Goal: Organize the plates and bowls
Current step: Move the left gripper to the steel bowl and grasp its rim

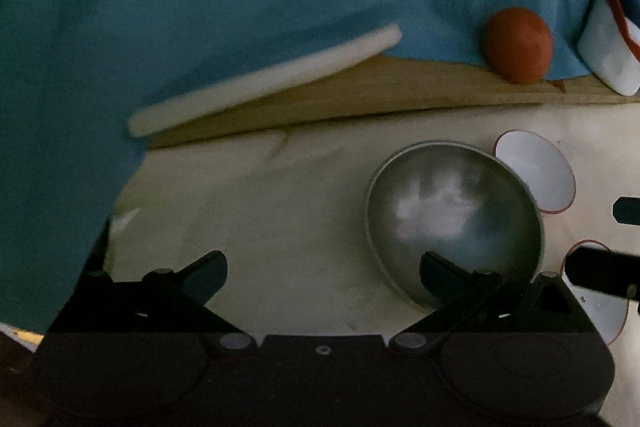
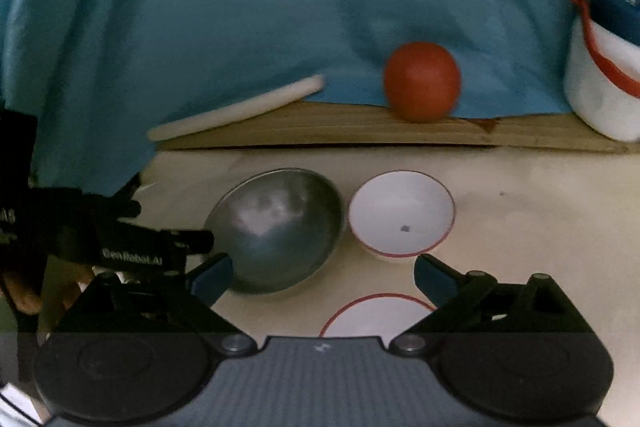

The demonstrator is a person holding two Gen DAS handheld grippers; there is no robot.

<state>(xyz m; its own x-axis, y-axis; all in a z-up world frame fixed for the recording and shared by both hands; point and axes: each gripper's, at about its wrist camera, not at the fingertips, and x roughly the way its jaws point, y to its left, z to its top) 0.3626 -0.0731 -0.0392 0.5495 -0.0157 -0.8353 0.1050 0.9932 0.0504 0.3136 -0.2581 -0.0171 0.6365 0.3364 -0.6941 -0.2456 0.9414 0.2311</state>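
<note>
A steel bowl (image 1: 456,215) (image 2: 280,227) sits on the pale table. A white red-rimmed bowl (image 1: 536,171) (image 2: 402,213) stands just right of it. A second white red-rimmed dish (image 2: 378,315) (image 1: 600,311) lies nearer, under my right gripper. My left gripper (image 1: 324,273) is open and empty, its right finger over the steel bowl's near rim. My right gripper (image 2: 322,277) is open and empty, above the near dish, its left finger at the steel bowl's near edge.
A wooden board (image 2: 360,131) lies at the back with a red ball (image 2: 422,87), a white rod (image 2: 236,109) and a white red-rimmed container (image 2: 604,83) on it. Blue cloth (image 2: 240,7) hangs behind and at left.
</note>
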